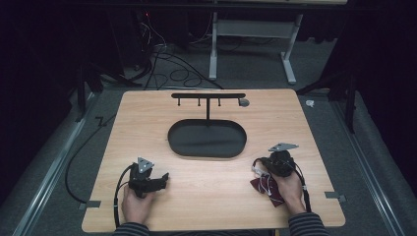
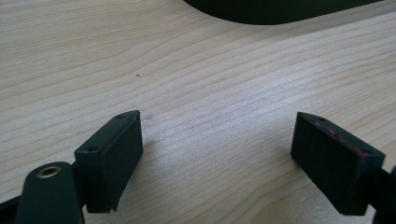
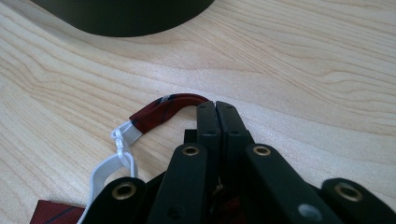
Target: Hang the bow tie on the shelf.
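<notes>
1. The right gripper [image 3: 215, 108] is pinching its two black jaws together on a dark red striped strap [image 3: 161, 112], with the pads meeting on the fabric at their tips.
2. In the right gripper view the strap is arching out to the left of the jaws and ending in a white elastic band [image 3: 112, 165] with a small white clip, which is lying on the wood.
3. More of the same red fabric [image 3: 53, 212] is showing at the lower left corner of that view; it looks like a bow tie or a similar neck piece, though the bundle is too small to be sure.
4. In the high view the right gripper [image 1: 275, 164] is sitting near the right front of the table [image 1: 196, 196], with the person's right hand [image 1: 287, 189] wrapping it and the red fabric [image 1: 265, 189] lying under and beside that hand.
5. The left gripper [image 2: 217, 144] is holding its jaws wide apart over bare wood, with nothing between them.
6. In the high view the left gripper [image 1: 160, 178] is resting at the left front of the table, in the person's left hand [image 1: 135, 204], well apart from the fabric.
7. A black oval tray [image 1: 174, 140] is lying at the table's middle, beyond both grippers, with a black T-shaped rack [image 1: 208, 96] standing at its far edge.
</notes>
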`<state>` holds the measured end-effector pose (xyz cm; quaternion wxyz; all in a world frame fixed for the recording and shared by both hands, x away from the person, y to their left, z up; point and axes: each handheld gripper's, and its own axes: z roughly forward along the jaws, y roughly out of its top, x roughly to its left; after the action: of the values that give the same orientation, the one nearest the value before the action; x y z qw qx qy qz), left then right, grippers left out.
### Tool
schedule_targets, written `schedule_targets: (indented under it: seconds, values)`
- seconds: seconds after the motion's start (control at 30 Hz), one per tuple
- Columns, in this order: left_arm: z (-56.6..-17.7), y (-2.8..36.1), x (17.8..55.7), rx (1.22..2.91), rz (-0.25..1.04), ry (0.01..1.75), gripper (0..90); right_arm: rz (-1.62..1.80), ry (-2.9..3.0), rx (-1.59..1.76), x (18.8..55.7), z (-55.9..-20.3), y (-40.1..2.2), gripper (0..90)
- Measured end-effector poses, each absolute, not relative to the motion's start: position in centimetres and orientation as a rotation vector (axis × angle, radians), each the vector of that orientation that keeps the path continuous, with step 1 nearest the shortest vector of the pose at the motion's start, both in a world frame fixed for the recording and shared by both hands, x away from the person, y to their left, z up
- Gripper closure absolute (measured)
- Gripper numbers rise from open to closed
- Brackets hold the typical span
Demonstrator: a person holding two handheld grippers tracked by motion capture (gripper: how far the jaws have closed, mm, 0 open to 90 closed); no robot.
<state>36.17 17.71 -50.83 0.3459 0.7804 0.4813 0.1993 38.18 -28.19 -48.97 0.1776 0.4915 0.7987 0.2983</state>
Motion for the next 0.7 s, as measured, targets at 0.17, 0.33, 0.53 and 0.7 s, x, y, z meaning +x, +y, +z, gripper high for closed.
schedule_targets:
  seconds: [0.17, 0.33, 0.53, 0.7]
  values:
    - [-50.8, 17.7, 36.2, 2.024, 0.517, 1.250, 17.2, 0.907, 2.225, 1.378, 37.6, -47.9, -28.6, 90.0]
    - [-50.8, 17.7, 36.2, 2.025, 0.517, 1.249, 17.2, 0.957, 2.189, 1.351, 37.1, -46.3, -29.0, 90.0]
    - [-50.8, 17.7, 36.2, 2.025, 0.517, 1.250, 17.2, 1.001, 2.153, 1.307, 36.5, -44.6, -29.2, 90.0]
    - [-50.8, 17.7, 36.2, 2.024, 0.517, 1.250, 17.1, 1.022, 2.128, 1.286, 36.2, -43.6, -29.3, 90.0]
